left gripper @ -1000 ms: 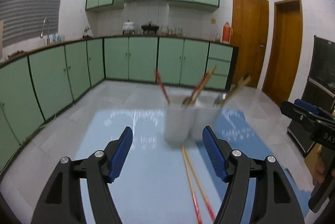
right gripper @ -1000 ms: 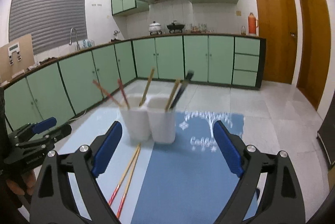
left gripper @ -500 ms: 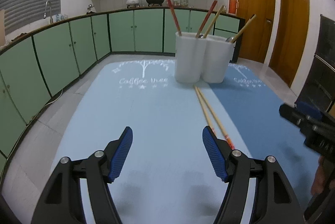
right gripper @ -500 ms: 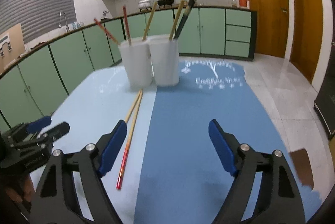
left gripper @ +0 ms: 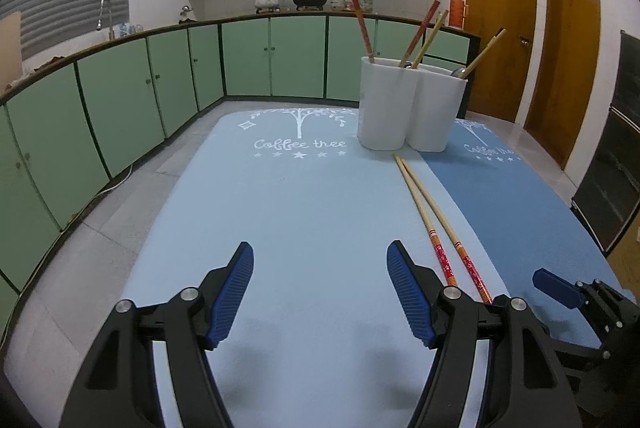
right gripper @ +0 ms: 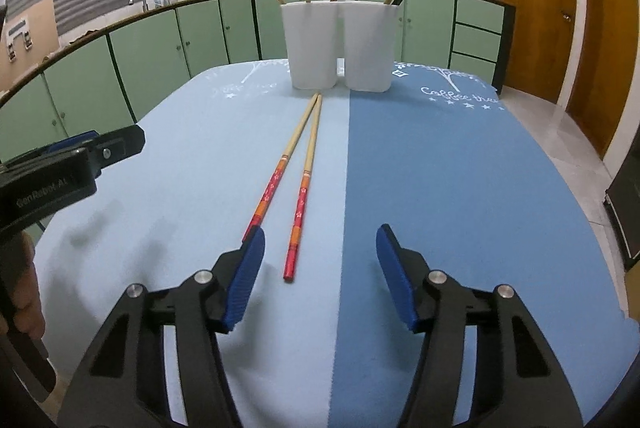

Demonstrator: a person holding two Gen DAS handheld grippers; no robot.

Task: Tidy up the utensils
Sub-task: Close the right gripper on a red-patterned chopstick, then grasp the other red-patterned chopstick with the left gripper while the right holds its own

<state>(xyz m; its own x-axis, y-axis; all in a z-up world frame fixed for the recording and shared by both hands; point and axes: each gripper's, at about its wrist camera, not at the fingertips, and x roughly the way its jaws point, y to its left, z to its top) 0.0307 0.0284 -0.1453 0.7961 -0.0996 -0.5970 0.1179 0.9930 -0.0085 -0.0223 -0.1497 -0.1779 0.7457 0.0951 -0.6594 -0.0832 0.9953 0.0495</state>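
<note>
**Ana:** Both grippers have dropped toward the table since the earlier frames, so the white holder now sits higher and farther off in each view, and the right one has narrowed its gap.

**Ben:** Start with the room.

**Ana:** Green cabinets [left gripper: 256,60] curve round the back and left of the frame, with wooden doors [left gripper: 500,40] at upper right. Below them the tabletop [left gripper: 304,212] fills the frame, pale blue on one half and darker blue on the other.

**Ben:** And the task's things?

**Ana:** A white twin-cup holder [right gripper: 340,44] stands upper centre in the right view, with utensils leaning out of both cups, presumably because that is where they belong. Two loose chopsticks [right gripper: 302,184] lie flat on the pale half, tips almost touching just in front of the holder, red ends spread toward the camera.

**Ben:** Why is the right gripper down there?

**Ana:** I'd judge it is lining up a pick. The right gripper [right gripper: 320,268] hangs at lower centre, jaws closing with nothing pinched; one chopstick's red end lies between them, and the other's seems to pass behind the left finger, though that is hard to tell.

**Ben:** The left?

**Ana:** The left gripper [left gripper: 320,292] is spread and empty, chopsticks just right of it.
</note>
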